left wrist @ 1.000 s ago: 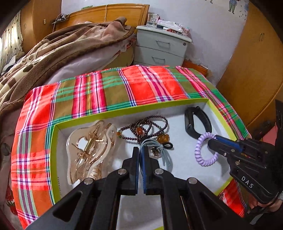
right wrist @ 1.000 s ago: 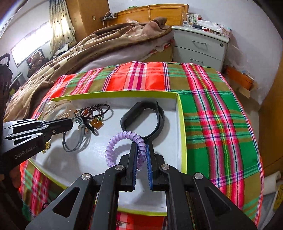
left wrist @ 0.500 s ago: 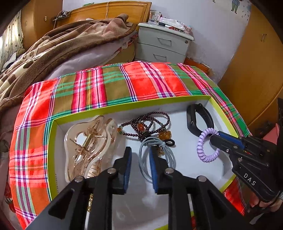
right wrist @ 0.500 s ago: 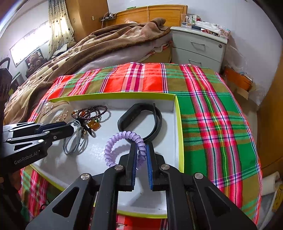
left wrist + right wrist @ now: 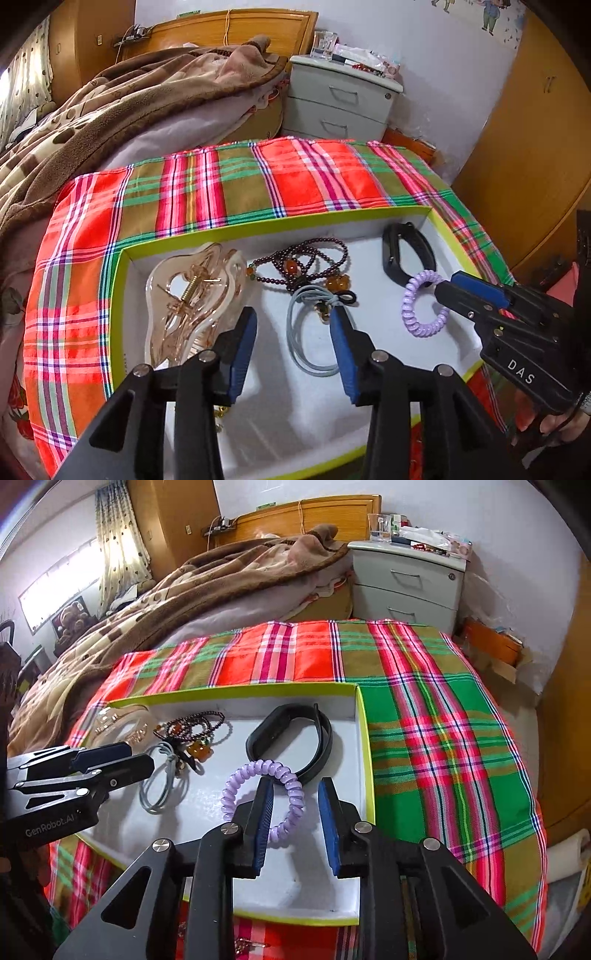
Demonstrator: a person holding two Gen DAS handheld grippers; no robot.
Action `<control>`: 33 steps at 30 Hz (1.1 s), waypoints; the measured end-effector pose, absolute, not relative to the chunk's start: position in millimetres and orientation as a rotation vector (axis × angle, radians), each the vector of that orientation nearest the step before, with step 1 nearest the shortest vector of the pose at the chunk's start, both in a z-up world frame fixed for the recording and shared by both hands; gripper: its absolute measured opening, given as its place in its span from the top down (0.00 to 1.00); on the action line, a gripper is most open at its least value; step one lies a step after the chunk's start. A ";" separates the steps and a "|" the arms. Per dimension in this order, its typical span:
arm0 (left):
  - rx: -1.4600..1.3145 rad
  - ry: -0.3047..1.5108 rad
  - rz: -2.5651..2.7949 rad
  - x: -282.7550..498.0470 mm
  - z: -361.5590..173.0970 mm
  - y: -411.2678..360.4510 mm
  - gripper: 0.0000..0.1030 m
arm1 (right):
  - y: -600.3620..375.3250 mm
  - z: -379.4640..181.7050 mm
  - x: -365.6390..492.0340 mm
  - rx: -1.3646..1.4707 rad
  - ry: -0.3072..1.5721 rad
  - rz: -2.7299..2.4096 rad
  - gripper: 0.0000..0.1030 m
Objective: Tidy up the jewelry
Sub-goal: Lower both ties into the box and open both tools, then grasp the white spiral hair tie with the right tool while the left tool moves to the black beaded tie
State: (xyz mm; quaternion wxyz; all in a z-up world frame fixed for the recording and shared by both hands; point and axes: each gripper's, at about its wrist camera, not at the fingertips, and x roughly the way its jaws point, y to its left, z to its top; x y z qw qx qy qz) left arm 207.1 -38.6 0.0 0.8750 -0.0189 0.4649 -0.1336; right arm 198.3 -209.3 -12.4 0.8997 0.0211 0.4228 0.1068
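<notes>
A white box with a yellow-green rim (image 5: 258,225) (image 5: 364,738) lies on plaid cloth. Inside it are a clear amber hair claw (image 5: 192,295), a dark bead string (image 5: 306,262), a black wristband (image 5: 402,251) (image 5: 295,734), a grey hair tie (image 5: 295,347) (image 5: 155,794) and a purple coil hair tie (image 5: 410,314) (image 5: 262,766). My left gripper (image 5: 293,325) (image 5: 136,760) is opening, its pads apart on either side of the grey tie. My right gripper (image 5: 295,788) (image 5: 448,286) is opening too. The coil's near side lies loose between its pads.
The plaid cloth (image 5: 443,720) spreads past the box to the right and far side. A bed with a brown blanket (image 5: 129,107) stands behind, and a grey nightstand (image 5: 340,107) is at the back. Wooden cupboard doors (image 5: 535,147) close the right side.
Both grippers have gone from shut to open. The left let go of the grey hair tie and the right let go of the purple coil. Both ties now rest on the box floor.
</notes>
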 end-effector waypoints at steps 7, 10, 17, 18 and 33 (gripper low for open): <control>-0.044 0.929 -0.277 186.2 16.5 -36.3 0.55 | -215.0 -0.2 179.5 0.077 0.835 0.217 0.74; -0.046 0.901 -0.280 172.8 26.2 -34.7 0.54 | -216.5 5.8 167.3 0.095 0.816 0.223 0.74; -0.074 0.878 -0.299 135.0 35.8 -24.1 0.53 | -215.3 14.6 131.7 0.103 0.781 0.272 0.55; -0.081 0.879 -0.299 130.0 35.5 -22.0 0.53 | -214.8 14.1 127.6 0.101 0.784 0.276 0.55; -0.139 0.923 -0.281 72.6 12.9 8.2 0.53 | -188.9 -18.5 68.5 0.013 0.903 0.402 0.55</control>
